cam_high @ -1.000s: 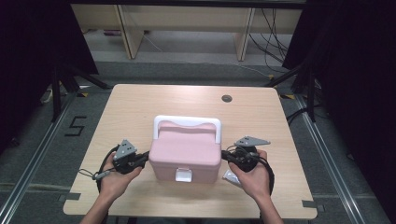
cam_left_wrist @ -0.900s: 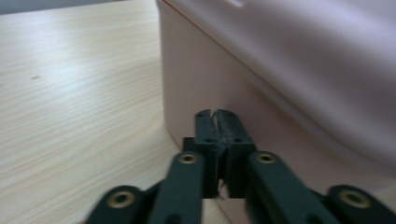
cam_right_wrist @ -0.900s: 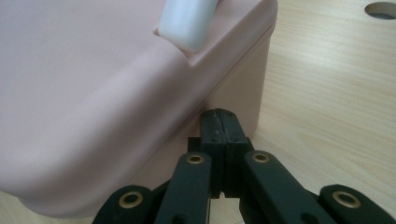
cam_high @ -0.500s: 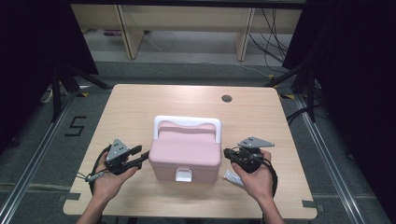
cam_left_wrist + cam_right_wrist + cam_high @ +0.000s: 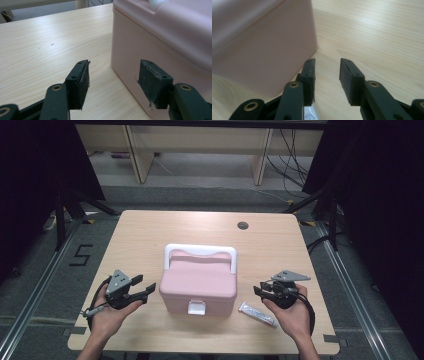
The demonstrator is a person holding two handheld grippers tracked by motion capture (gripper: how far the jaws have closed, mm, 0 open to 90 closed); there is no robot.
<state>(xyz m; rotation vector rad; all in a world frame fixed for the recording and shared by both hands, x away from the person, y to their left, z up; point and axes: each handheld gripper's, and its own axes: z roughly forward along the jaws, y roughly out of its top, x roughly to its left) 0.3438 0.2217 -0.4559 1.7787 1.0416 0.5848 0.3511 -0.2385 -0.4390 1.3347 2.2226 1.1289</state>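
Jaws on both grippers have just been opening and stand apart with nothing between them: the left gripper [image 5: 146, 292] close beside the box [image 5: 198, 285], the right gripper [image 5: 259, 291] near its other side. The box sits mid-tabletop [image 5: 150, 232] toward the near edge, lid shut. A tube [image 5: 257, 314] lies by the right gripper. I would draw both back level, clear of the walls.

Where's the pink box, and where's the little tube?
pink box [image 5: 199, 285], high view, middle of its lid.
little tube [image 5: 257, 314], high view, middle of its body on the table.
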